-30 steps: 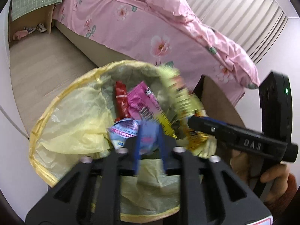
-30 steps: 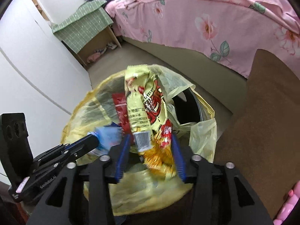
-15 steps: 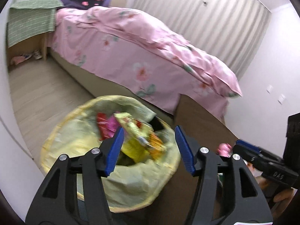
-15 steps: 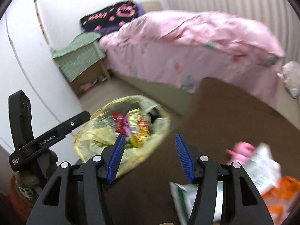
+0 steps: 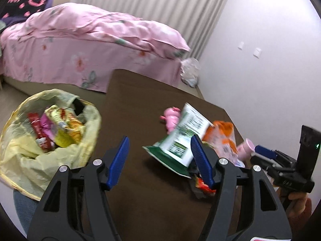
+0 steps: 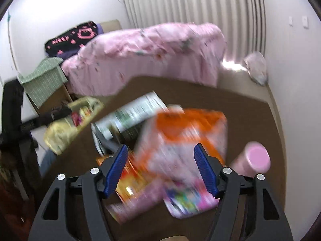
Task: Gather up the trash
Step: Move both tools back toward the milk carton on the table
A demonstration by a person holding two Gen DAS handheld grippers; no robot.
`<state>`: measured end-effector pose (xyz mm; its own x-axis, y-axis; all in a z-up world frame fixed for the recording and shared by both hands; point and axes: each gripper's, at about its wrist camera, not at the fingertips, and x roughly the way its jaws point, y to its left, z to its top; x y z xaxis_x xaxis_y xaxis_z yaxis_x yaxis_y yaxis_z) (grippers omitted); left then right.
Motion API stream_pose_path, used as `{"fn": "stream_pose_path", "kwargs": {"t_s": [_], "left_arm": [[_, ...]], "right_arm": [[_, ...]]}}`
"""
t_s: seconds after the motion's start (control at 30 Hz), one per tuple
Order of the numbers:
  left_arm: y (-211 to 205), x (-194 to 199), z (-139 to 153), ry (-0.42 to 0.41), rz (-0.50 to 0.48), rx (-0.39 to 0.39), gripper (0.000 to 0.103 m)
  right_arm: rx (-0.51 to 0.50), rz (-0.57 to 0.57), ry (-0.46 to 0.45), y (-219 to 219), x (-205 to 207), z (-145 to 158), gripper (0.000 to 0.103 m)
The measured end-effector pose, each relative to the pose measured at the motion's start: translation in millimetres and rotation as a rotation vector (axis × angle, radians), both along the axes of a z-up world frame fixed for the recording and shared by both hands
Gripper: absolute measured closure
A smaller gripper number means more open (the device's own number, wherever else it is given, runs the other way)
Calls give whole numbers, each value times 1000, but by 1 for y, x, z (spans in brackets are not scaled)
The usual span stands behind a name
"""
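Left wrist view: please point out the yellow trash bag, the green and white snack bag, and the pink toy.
yellow trash bag [image 5: 26, 160]: left wrist view, front wall.
green and white snack bag [image 5: 180, 140]: left wrist view, printed face.
pink toy [image 5: 171, 118]: left wrist view, body.

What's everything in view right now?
trash bag: 1, yellow, left of the table, holds wrappers
table: 1, brown, centre
green-white snack bag: 1, on table
orange-pink snack bag: 1, on table, right of the green one
pink toy: 1, behind the bags
pink-capped bottle: 1, table's right side
bed: 1, pink floral cover, rear
curtain: 1, pale, back wall
left gripper: blue pads, opening, empty
right gripper: blue pads, opening, empty
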<state>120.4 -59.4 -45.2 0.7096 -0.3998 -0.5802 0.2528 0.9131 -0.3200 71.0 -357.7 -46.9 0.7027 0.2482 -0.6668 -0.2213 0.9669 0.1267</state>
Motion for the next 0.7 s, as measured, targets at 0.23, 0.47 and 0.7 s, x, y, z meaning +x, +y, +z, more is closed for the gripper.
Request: {"fn": "stream_pose_path", "kwargs": {"t_s": [0.23, 0.47, 0.7], "left_arm": [[-48, 30, -1, -8, -157, 96, 41], [-103, 83, -26, 118, -315, 293, 37], [-78, 72, -44, 217, -197, 265, 49]], "right_arm": [[-7, -100, 45, -30, -45, -40, 38], [-62, -124, 46, -31, -63, -47, 38], [-15, -101, 15, -27, -50, -36, 38]]}}
